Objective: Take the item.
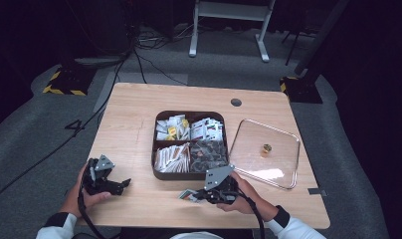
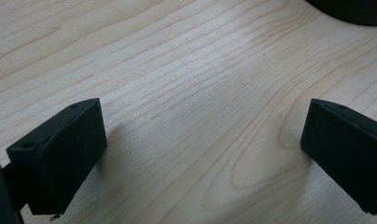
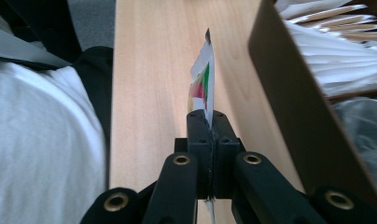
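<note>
1. The right gripper (image 3: 209, 122) has its jaws clamped on a thin white paper sachet with a red and green print (image 3: 203, 77), which stands edge-on straight out from the jaw tips.
2. In the high view the right gripper (image 1: 199, 195) sits low over the light wooden bench (image 1: 134, 109), with the sachet (image 1: 187, 194) sticking out toward the left hand; the dark brown four-compartment tray of sachets (image 1: 154, 172) lies just beyond the jaws.
3. The left gripper (image 1: 120, 185) rests well apart from the sachet; its own view shows both jaws spread wide with only bare bench (image 2: 191, 93) between them.
4. Risk: only one end of the sachet is pinched, so it could slip or bend if the jaws brush the tray wall (image 3: 294, 98) close beside them.
5. Risk: the open left jaws could knock the flimsy sachet askew if they meet it off-centre.
6. The right gripper view shows the pinch itself; the high view alone shows the clear square lid with a gold knob (image 1: 266, 149) lying beside the tray.
</note>
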{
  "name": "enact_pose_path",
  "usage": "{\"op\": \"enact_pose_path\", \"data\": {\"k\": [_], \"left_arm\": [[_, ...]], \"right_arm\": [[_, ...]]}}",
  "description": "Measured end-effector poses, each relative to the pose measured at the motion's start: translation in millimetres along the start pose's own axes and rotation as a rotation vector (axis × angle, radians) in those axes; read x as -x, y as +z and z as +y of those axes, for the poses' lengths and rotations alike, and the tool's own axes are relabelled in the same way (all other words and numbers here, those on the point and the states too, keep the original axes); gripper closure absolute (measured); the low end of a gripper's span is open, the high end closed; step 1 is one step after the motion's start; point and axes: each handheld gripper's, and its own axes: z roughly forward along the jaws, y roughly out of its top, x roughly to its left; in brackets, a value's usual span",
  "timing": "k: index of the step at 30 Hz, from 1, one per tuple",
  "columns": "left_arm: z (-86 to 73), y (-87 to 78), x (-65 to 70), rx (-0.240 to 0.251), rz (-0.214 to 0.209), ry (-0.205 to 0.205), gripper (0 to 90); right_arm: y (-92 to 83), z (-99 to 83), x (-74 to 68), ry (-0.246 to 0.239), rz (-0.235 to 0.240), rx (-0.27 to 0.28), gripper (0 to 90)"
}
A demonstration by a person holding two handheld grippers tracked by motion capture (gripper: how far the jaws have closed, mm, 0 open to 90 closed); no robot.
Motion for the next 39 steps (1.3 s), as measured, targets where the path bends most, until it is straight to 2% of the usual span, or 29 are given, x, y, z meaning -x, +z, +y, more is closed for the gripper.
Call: {"op": "enact_pose_path", "data": {"k": [4,11,21,30,35,39], "left_arm": [[0.0,0.0,0.0,0.0,0.0,0.0,0.5],[0.0,-0.1,0.1,-0.001,0.002,-0.001,0.5],[0.0,0.0,0.0,0.0,0.0,0.0,0.4],[0.0,0.0,0.0,0.0,0.0,0.0,0.4],[0.5,0.4,-0.3,-0.003,-0.008,0.0,0.4],[0.6,0.4,-0.5,-0.003,-0.008,0.002,0.3]], "right_arm": [[5.1,-0.8,-1.5,-0.004,0.01,-0.018,89.7],[9.2,-4.1,3.2,0.023,-0.01,-0.028,87.4],[4.7,-6.2,10.6,0.048,-0.046,-0.006,71.4],[-10.5,-3.1,12.9,0.031,-0.074,0.056,48.6],[-18.1,-3.5,15.9,0.027,-0.101,0.08,41.1],[-24.1,-2.6,19.4,0.028,-0.111,0.1,39.2]]}}
